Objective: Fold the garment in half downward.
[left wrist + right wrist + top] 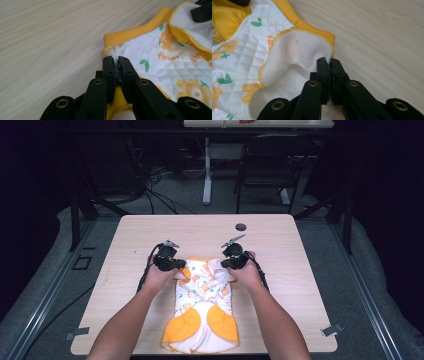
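Both grippers, left gripper [117, 60] and right gripper [329, 61], clamp the garment's [202, 305] far corners mid-table [125, 270]; fold evenly, probably, keeping tension matched.

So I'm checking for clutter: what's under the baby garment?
The garment lies flat on the wooden table; its cloth covers whatever may be underneath.

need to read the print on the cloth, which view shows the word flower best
The left gripper view: the orange word "flower" lies whole and sharp on the quilted baby garment just past the left tool. In the right gripper view a folded-over flap covers all but its first letters. In the high view the print is too small to read.
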Available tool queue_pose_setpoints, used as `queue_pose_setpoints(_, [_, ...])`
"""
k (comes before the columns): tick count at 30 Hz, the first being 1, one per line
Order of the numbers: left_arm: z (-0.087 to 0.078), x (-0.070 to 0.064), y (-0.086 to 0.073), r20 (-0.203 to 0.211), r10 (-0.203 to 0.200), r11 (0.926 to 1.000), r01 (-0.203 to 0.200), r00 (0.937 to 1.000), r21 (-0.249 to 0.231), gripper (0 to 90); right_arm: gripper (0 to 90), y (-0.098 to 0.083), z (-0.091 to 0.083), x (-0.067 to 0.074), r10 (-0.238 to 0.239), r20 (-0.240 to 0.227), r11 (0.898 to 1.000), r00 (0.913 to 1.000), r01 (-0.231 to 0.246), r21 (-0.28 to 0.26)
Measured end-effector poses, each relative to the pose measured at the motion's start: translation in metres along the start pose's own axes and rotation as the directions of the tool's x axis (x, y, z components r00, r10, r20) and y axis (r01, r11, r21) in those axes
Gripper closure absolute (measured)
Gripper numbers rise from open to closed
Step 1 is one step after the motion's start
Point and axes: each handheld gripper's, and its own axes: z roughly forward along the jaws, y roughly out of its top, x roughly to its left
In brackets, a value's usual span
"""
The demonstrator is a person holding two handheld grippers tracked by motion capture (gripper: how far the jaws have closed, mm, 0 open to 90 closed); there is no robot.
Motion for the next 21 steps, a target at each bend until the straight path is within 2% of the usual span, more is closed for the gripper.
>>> queue_pose_setpoints(9, [-0.016, 0.001, 0.011, -0.007, 0.016, 0.9991, -0.016, 0.9999, -0.038, 84.8, 87.2, 0.015, -0.017, 0.003, -0.047, 0.014, 0.999, 0.9988, 0.048, -0.024])
queue_pose_setpoints(13, [-0.021, 0.001, 0.015, -0.014, 0.021, 0.9986, -0.022, 0.9997, -0.048, 84.8, 87.1, 0.02, -0.023, 0.004, -0.033, 0.021, 0.998, 0.9992, 0.034, -0.047])
queue_pose_setpoints(15, [-0.025, 0.001, 0.019, -0.016, 0.025, 0.9982, -0.026, 0.9996, -0.053, 84.8, 87.1, 0.023, -0.027, 0.004, -0.052, 0.029, 0.998, 0.9982, 0.053, -0.045])
queue_pose_setpoints(20, [-0.033, 0.001, 0.024, -0.004, 0.021, 0.9969, -0.021, 0.9998, -0.076, 84.8, 87.2, 0.026, -0.033, 0.004, -0.057, 0.036, 0.997, 0.9977, 0.059, -0.049])
queue_pose_setpoints(21, [-0.037, 0.001, 0.026, -0.01, 0.029, 0.9962, -0.03, 0.9995, -0.082, 84.8, 87.1, 0.028, -0.037, 0.004, -0.052, 0.032, 0.996, 0.9981, 0.054, -0.065])
